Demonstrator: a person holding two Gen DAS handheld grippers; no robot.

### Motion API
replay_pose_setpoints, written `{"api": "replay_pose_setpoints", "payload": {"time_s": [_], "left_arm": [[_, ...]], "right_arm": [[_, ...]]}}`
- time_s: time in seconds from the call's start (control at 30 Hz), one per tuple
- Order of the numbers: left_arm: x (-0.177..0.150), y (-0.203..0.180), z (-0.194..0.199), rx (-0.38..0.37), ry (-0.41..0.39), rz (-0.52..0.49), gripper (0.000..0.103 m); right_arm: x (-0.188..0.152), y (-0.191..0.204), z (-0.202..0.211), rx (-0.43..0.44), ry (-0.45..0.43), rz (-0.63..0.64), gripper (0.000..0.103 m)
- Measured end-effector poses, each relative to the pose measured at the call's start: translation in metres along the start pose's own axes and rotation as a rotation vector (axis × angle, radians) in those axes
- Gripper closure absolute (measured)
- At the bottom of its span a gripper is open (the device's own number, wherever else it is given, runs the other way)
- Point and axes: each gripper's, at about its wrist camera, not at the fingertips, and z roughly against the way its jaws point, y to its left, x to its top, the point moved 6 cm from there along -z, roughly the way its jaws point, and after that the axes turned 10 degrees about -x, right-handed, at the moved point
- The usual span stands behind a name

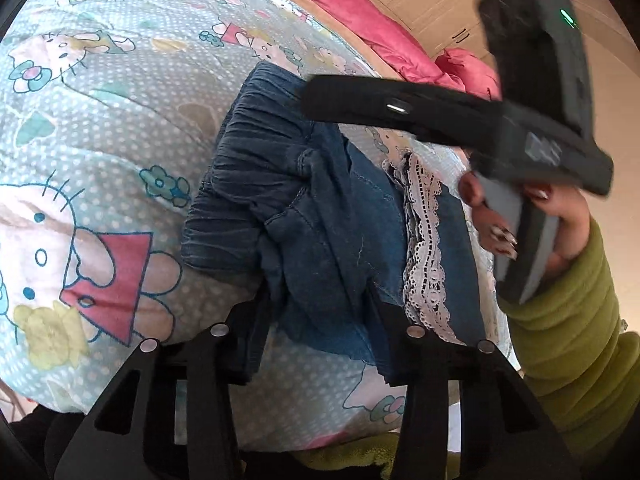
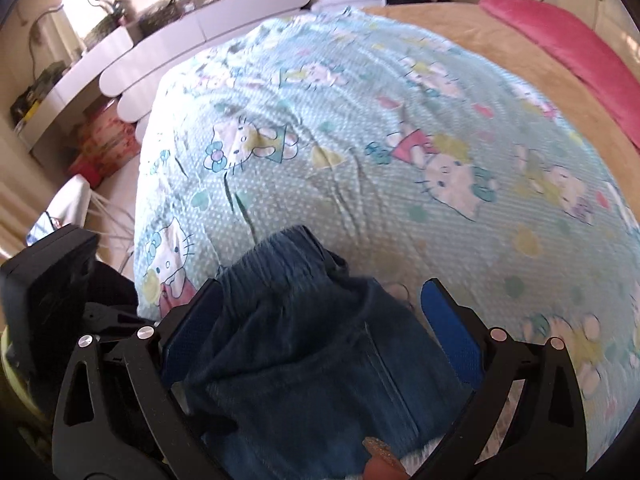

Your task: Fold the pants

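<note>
Blue denim pants (image 1: 304, 216) with a gathered waistband and white lace trim (image 1: 424, 264) lie bunched on a Hello Kitty bedspread (image 1: 100, 128). My left gripper (image 1: 320, 312) is open, its fingers on either side of the pants' near edge. The right gripper's body (image 1: 460, 120) hangs over the pants on the right, held by a hand in a green sleeve. In the right wrist view the pants (image 2: 312, 352) fill the gap between the blue-padded fingers (image 2: 448, 320) of my open right gripper (image 2: 320, 312).
A pink blanket (image 1: 360, 12) and tan sheet lie at the bed's far side. The white headboard (image 2: 208, 36), a desk and storage boxes (image 2: 100, 148) stand past the bed's left edge. The left gripper's body (image 2: 48, 280) shows at left.
</note>
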Motion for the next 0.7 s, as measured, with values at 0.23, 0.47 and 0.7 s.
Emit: {"api": "replay_pose_setpoints", "payload": {"time_s": [0.23,0.47,0.7], "left_arm": [[0.005,0.004,-0.002,-0.023,-0.013,0.025,0.058],[0.01,-0.003,-0.004,0.021,-0.025,-0.025,0.06],[0.015,-0.034,-0.004,0.065,-0.08,-0.165,0.068]], "right_arm": [[0.001,0.015,-0.035,0.118,0.111,0.05,0.038],[-0.005,0.016,-0.019,0.119,0.046,0.051,0.071],[-0.019,-0.015,0.039,0.146,-0.109,-0.051,0.079]]}}
